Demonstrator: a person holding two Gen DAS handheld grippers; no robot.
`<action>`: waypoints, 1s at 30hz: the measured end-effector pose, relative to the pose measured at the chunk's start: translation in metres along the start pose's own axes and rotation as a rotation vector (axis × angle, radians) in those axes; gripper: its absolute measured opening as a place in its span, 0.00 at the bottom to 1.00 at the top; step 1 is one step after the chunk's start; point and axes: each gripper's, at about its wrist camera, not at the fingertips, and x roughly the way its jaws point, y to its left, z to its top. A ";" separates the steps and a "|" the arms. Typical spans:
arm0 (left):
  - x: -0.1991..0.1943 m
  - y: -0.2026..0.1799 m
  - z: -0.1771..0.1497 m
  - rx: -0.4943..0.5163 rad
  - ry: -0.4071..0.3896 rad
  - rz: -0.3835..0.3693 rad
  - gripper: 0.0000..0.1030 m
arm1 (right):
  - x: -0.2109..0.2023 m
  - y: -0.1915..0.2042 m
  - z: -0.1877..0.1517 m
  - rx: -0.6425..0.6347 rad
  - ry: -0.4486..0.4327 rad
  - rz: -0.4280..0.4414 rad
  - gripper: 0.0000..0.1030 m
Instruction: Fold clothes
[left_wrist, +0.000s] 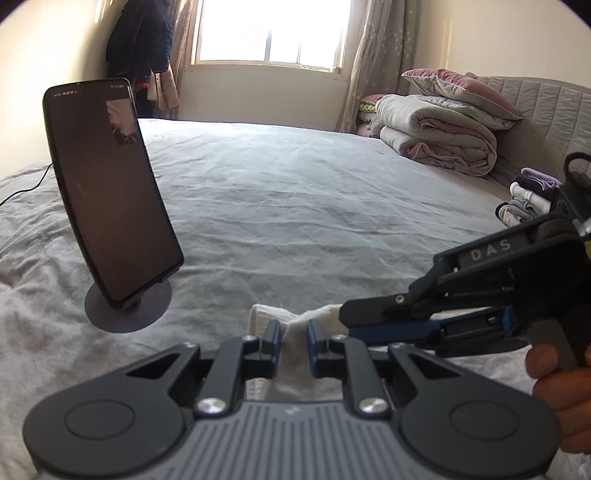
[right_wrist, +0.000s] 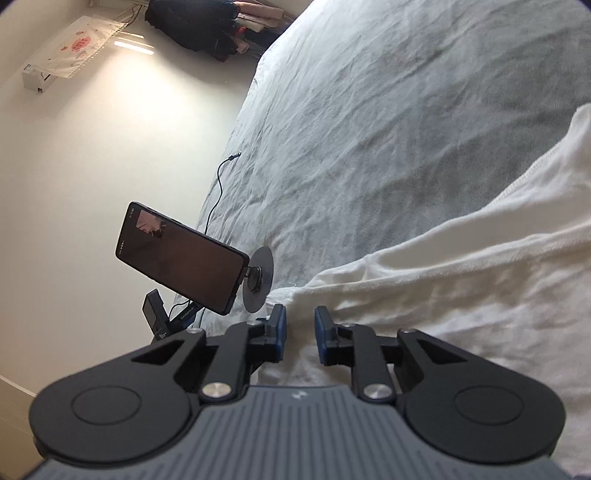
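Note:
A white garment (left_wrist: 267, 314) lies bunched on the grey bed sheet (left_wrist: 295, 203). My left gripper (left_wrist: 293, 332) is shut on a pinched fold of it, and the cloth fills the gap between the blue pads. My right gripper (left_wrist: 345, 317) comes in from the right, rolled on its side, with its tips closed on the same garment just beside the left one. In the right wrist view the garment (right_wrist: 461, 277) spreads wide to the right, and a fold of it runs in between the right gripper (right_wrist: 300, 328) fingers. A hand (left_wrist: 561, 387) holds the right gripper's handle.
A phone on a round stand (left_wrist: 110, 192) stands on the bed to the left, close to the grippers, with a cable behind it. Folded quilts and a pillow (left_wrist: 436, 129) sit by the headboard. A small stack of folded clothes (left_wrist: 528, 199) lies at the right.

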 end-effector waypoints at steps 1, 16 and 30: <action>-0.001 0.000 0.000 0.002 -0.005 -0.011 0.15 | 0.003 -0.001 -0.001 0.006 0.005 -0.004 0.19; -0.014 -0.020 -0.007 0.115 0.007 -0.175 0.15 | 0.003 -0.017 0.000 0.090 0.013 0.017 0.12; -0.002 0.003 0.001 0.010 0.050 -0.080 0.23 | 0.000 -0.018 -0.002 0.075 0.005 0.009 0.16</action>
